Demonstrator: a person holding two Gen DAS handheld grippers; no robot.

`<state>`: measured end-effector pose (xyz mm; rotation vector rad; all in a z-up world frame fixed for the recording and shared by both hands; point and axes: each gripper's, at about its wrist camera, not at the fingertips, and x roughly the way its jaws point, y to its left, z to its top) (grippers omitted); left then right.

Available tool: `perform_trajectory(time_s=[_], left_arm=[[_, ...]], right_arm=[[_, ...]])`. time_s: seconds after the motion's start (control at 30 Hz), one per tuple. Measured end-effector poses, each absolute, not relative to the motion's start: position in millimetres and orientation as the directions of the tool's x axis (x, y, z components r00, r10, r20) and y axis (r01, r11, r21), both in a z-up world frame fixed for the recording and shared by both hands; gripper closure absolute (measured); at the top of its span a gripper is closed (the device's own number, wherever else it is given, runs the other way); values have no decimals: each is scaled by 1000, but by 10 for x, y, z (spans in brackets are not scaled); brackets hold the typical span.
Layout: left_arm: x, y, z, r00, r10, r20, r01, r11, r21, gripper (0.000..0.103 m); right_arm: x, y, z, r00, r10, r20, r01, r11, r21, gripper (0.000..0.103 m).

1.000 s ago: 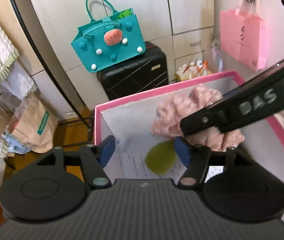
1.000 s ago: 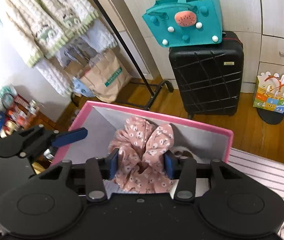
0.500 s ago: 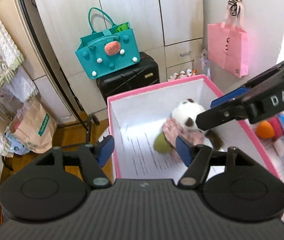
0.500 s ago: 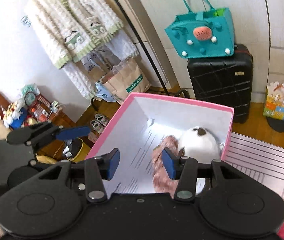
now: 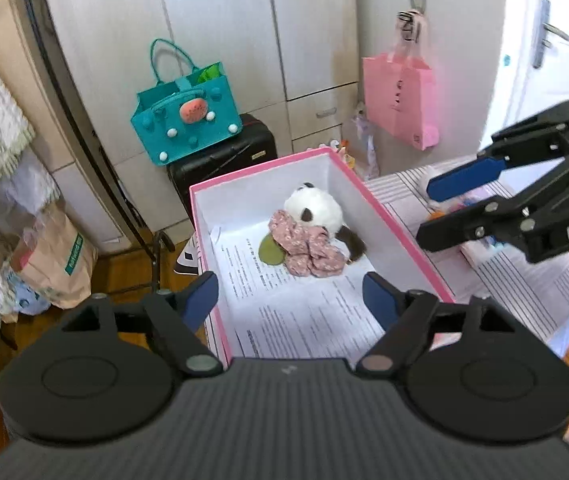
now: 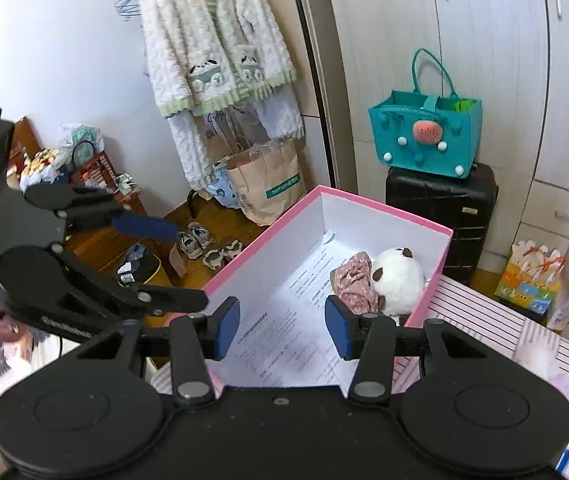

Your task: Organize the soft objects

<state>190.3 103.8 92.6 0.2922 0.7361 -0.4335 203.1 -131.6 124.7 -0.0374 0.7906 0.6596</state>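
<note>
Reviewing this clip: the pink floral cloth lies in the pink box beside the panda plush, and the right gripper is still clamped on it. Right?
Not quite. The pink floral cloth lies in the pink box beside the panda plush, but the right gripper is open and empty, as the right wrist view shows.

White letters "DAS" on the black arm of the right gripper [image 5: 484, 204], cut off at the frame's edge. Green strip reading "hotwind" on the brown paper bag [image 6: 268, 188] — far left, by the wardrobe. Printed sheets [image 5: 304, 304] lining the pink box [image 5: 412, 240] — lines of text too small to read.
</note>
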Motion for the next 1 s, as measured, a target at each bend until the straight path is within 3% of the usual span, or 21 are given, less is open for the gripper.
perform_trajectory(time_s=[0.43, 0.67, 1.0], left_arm=[[1234, 890, 1098, 650, -326, -686, 575, 802, 163, 12], [875, 691, 1050, 645, -386, -660, 647, 736, 201, 5], [576, 399, 748, 603, -424, -676, 698, 690, 190, 3]], right_arm=[[1191, -1505, 1508, 600, 499, -625, -574, 813, 98, 49], [804, -1663, 1466, 623, 497, -604, -573, 816, 81, 24], [292, -1908, 1198, 694, 458, -556, -527, 849, 40, 14]])
